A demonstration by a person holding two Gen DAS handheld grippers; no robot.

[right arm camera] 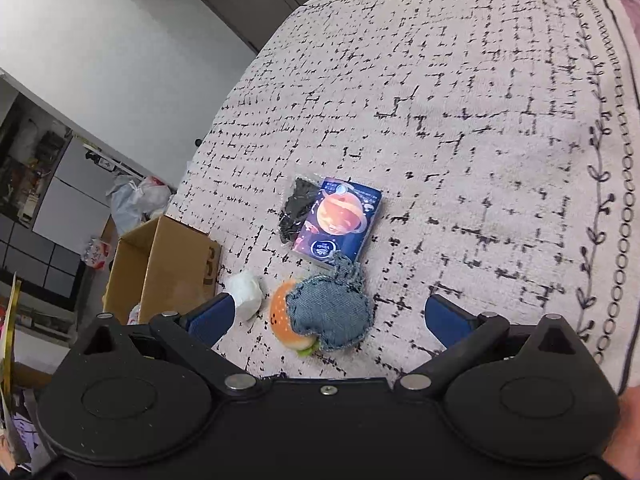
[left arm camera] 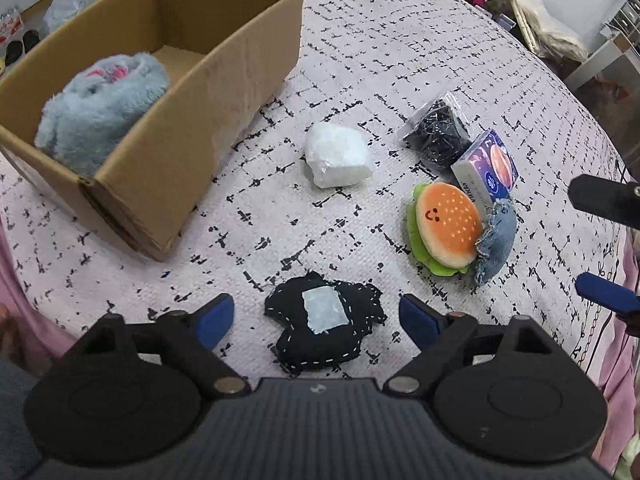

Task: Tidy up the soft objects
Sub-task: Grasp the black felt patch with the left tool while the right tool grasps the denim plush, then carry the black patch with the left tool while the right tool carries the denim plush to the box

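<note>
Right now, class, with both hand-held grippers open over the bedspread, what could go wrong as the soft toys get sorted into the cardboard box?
1. The denim pillow lies on the burger plush and touches the tissue pack; the right hand-held gripper may drag a neighbour.
2. The left hand-held gripper straddles the black stitched pillow; it might snag the bedspread.

Left gripper (left arm camera: 316, 318) and right gripper (right arm camera: 330, 316) both angled downward, jaws spread wide (nothing pinched).
</note>
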